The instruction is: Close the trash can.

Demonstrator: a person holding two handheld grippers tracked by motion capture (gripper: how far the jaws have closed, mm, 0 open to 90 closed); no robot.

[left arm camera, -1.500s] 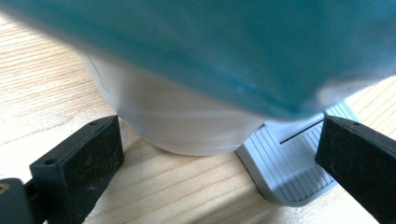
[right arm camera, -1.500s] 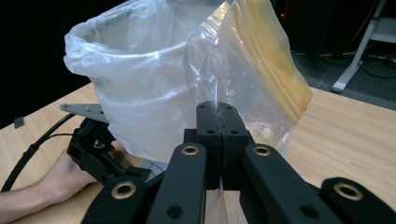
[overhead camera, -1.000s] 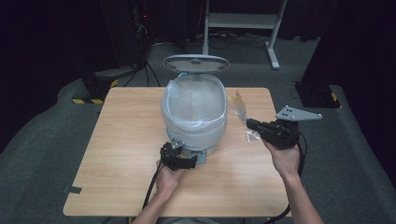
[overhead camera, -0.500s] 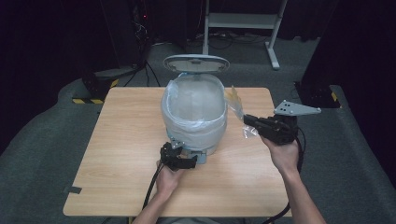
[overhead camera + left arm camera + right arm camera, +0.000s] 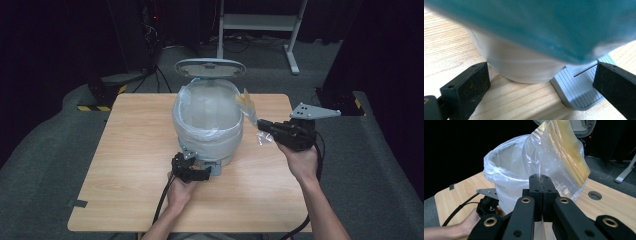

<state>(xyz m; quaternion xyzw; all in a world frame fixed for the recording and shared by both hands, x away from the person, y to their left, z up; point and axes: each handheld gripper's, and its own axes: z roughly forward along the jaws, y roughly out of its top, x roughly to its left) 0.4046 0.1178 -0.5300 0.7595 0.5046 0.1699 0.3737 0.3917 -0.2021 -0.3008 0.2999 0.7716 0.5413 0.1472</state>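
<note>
A white pedal bin point(image 5: 207, 127) lined with a clear plastic liner stands mid-table, its grey lid point(image 5: 210, 67) tipped up at the back. My left gripper point(image 5: 192, 169) rests open on the table at the bin's front. Its jaws point(image 5: 540, 85) straddle the bin's white base point(image 5: 524, 67) and the grey ribbed pedal point(image 5: 581, 90). My right gripper point(image 5: 261, 126) hovers just right of the rim. It point(image 5: 541, 182) is shut on a clear plastic bag point(image 5: 564, 157) with yellow contents, held upright beside the liner point(image 5: 504, 170). That bag point(image 5: 246, 102) touches or nearly touches the rim.
The wooden table point(image 5: 125, 150) has bare room left and right of the bin. A round cable hole point(image 5: 595, 195) lies in its right part and a strip of tape point(image 5: 77, 203) at its front left corner. A white desk frame point(image 5: 260, 22) stands behind.
My right gripper has moved left and a little up with the bag, closing in on the bin's right rim. The left gripper has stayed at the pedal.
</note>
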